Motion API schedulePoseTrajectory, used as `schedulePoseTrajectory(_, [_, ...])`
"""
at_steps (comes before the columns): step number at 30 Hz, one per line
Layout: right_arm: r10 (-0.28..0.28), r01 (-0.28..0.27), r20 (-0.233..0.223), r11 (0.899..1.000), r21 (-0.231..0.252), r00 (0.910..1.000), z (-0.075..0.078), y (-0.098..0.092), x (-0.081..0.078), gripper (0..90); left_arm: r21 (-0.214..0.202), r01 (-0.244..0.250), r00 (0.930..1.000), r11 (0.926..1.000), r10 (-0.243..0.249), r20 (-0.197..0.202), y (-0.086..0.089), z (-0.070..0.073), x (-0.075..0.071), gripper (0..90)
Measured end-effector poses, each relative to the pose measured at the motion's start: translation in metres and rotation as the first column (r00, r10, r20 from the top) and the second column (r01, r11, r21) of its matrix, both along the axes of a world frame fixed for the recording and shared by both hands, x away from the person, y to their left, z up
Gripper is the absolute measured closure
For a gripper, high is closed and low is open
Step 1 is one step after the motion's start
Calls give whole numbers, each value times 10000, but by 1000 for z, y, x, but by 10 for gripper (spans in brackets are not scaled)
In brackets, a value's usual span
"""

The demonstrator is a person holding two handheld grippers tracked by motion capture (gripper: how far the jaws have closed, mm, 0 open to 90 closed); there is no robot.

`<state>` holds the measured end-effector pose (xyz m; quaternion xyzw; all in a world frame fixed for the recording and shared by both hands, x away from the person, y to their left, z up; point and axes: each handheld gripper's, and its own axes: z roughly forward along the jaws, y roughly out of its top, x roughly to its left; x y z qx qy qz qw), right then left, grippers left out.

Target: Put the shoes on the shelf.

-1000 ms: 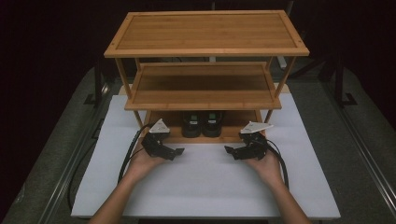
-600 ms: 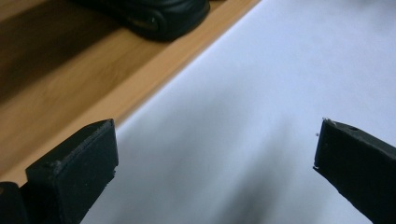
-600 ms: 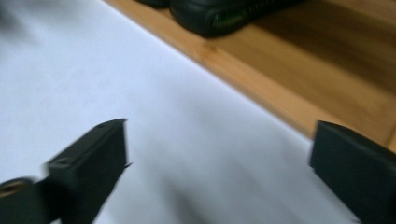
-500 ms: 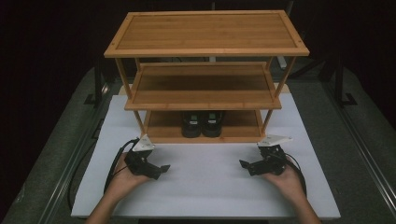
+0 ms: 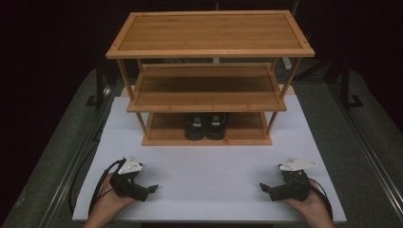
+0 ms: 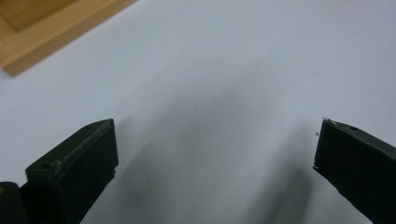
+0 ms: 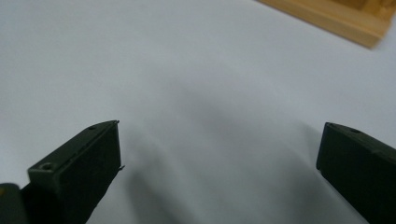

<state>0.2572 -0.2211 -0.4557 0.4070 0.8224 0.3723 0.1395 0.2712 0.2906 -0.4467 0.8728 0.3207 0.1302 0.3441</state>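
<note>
The pair of black shoes (image 5: 206,126) sits on the wooden rack's (image 5: 209,92) bottom shelf, mid-frame, above and between both empty, wide-open grippers: left gripper (image 5: 148,189), right gripper (image 5: 264,188) (about equally far).

**Dark room, lit desk**

A white mat (image 5: 209,161) covers the middle of the desk (image 5: 366,156), whose grey surface shows on either side of it. Metal rails run along the desk's left and right edges, slanting inward toward the back. A three-tier wooden rack (image 5: 209,33) stands on the far half of the mat, its top shelf brightly lit from above. Soft shadows fall on the mat below the rack's shelves. Behind and around the desk the room lies in near-black; walls and floor cannot be made out. Dark stand legs rise faintly at the far left and right.
</note>
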Motion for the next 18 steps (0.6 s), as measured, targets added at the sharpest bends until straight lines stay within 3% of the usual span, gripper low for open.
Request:
schedulePoseTrajectory(4, [-317,318,60,9994,-135,9995,0,-4,-3,0,-100,-14,10000,9999,14,-6,6,-5,-6,0])
schedulePoseTrajectory(6, [-438,433,-146,9984,-367,9989,-2,-2,-1,0,-153,-26,10000,9999,26,0,7,-6,-6,0])
schedulePoseTrajectory(8, [-451,444,-73,9963,-741,9990,-3,1,-2,0,-94,15,10000,10000,-15,38,6,-6,-6,0])
schedulePoseTrajectory(18, [-462,457,-51,9961,-749,9989,-3,1,-2,0,-88,-3,10000,10000,3,50,6,-6,-6,0])
